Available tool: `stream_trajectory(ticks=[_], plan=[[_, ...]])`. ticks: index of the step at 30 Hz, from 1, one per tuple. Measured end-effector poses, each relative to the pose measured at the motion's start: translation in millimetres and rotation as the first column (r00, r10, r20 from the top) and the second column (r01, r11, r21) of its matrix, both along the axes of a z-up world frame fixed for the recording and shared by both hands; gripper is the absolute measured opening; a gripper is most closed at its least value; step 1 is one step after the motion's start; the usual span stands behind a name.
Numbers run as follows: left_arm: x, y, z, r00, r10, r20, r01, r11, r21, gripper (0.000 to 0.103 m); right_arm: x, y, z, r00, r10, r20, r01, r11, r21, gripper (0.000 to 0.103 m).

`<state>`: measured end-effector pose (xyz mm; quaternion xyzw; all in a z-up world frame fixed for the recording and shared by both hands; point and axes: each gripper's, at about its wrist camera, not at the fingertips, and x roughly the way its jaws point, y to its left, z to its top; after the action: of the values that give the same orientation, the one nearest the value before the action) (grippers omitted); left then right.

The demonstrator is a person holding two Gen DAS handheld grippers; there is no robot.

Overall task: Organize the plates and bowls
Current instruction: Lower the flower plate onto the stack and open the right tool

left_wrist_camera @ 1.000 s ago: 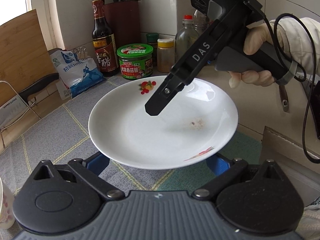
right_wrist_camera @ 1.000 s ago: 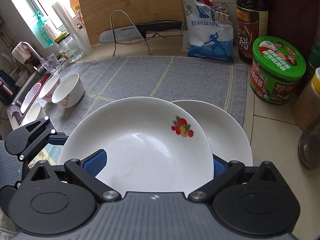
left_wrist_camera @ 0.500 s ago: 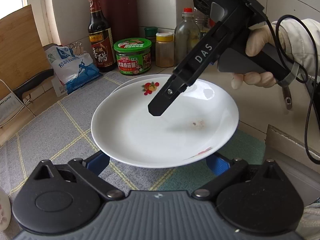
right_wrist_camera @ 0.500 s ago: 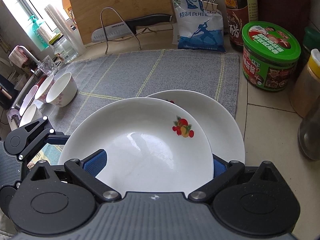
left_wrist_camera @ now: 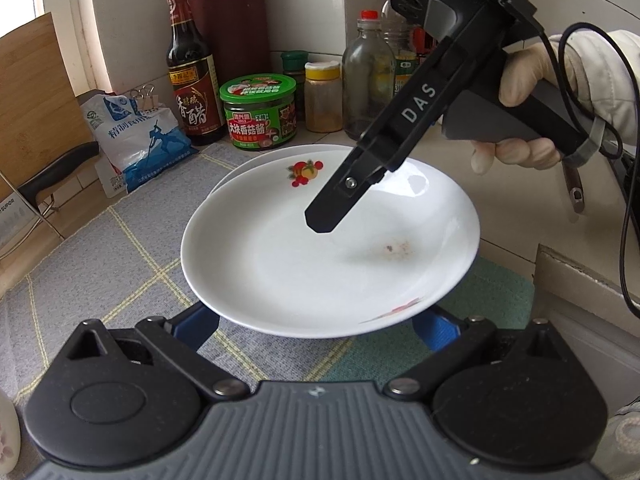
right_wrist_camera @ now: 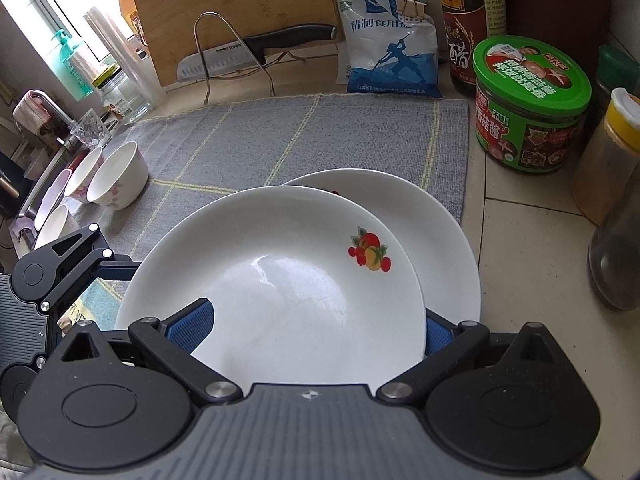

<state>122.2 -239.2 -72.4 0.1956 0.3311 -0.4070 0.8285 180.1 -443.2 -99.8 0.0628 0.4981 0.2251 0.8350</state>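
A white plate with a fruit print hangs above the grey mat. Its near rim lies across the blue pads of my left gripper, whose jaws stand wide on the rim. A second white plate lies flat on the mat, partly under the lifted plate. My right gripper is open above the lifted plate. One of its fingers points down over the plate's middle. In the right wrist view the left gripper sits low at the plate's left rim.
White bowls stand at the mat's left end by the sink. A green-lidded jar, a vinegar bottle, a salt bag and spice jars line the wall. A knife rests on a wire rack before a cutting board.
Both grippers and the lifted plate have moved together toward the jars, so the plate now covers more of the plate on the mat. The plate has not shifted relative to either gripper.
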Motion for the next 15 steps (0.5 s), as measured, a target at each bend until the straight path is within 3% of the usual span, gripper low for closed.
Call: stream_trajectory(ticks=[15], plan=[[6.2,-3.2,3.6,0.999,-0.016,0.032,0.017,1.0,-0.024,0.102,-12.6,-15.3,9.8,0.997,-0.072,0.02,0.073,0.997,-0.019,0.103]])
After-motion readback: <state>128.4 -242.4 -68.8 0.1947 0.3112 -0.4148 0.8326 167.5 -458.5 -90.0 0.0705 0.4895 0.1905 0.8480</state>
